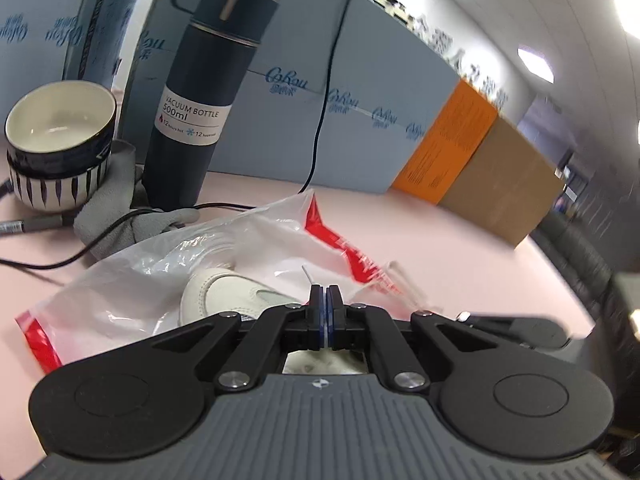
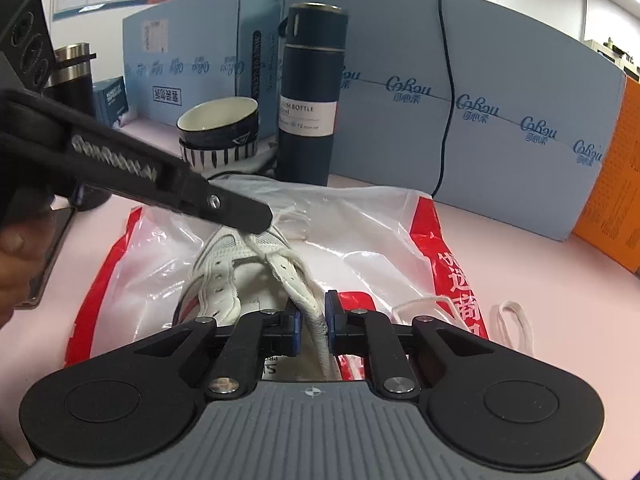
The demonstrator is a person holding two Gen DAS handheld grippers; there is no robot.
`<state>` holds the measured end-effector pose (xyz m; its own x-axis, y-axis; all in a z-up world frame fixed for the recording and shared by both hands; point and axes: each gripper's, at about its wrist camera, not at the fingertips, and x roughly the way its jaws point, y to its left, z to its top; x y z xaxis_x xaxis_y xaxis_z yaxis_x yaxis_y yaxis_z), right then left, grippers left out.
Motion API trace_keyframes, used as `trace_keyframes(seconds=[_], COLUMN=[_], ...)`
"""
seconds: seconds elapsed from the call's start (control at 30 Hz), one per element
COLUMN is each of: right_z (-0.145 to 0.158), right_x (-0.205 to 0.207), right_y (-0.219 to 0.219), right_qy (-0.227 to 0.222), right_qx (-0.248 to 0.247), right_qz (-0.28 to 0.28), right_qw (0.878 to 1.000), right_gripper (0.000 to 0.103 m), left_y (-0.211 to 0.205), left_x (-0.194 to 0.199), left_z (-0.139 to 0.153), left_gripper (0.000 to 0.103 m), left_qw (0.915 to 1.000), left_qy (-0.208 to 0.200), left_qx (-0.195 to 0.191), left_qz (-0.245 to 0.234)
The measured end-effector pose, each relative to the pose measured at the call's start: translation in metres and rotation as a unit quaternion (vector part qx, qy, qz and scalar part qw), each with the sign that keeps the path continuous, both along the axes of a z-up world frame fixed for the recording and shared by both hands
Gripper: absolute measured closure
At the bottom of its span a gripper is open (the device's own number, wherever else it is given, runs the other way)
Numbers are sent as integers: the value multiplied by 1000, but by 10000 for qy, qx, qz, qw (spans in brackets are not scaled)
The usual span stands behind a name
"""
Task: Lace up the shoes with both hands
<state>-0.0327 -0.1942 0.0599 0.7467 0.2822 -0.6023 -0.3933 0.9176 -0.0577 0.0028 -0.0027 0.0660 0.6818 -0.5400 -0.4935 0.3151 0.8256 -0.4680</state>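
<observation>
Bright, even office light falls from the ceiling panels (image 1: 535,65) above me, leaving only soft shadows on the pink table (image 1: 460,240). Glare sheens the plastic bag (image 2: 368,232) and the bowl (image 1: 60,120). My left view is smeared with motion blur on its right side; my right view is sharper. Both bend hard at the edges, corners dark.

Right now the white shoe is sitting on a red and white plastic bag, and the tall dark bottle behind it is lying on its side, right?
Not quite. The bottle stands upright behind the white shoe, as the right wrist view shows. The shoe does sit on the red and white plastic bag.
</observation>
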Motion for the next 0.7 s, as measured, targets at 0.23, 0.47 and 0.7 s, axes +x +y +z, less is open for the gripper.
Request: trace_keyframes(seconds=[0.23,0.47,0.7], right_z=[-5,-5,-5], right_x=[4,3,2], right_y=[-2,-3,-4], right_qy=[146,175,188], right_qx=[145,195,255], right_qz=[-124,-177,-198], right_qw=[9997,9995,9993], right_gripper=[93,92,92], left_y=[23,37,0], left_x=[2,2,-7], left_z=[10,22,11], left_gripper=[103,101,69], left_qw=[9973,9986,9967], left_qy=[9,-140,-280], left_qx=[-694,-478,436], left_qz=[239,202,-617])
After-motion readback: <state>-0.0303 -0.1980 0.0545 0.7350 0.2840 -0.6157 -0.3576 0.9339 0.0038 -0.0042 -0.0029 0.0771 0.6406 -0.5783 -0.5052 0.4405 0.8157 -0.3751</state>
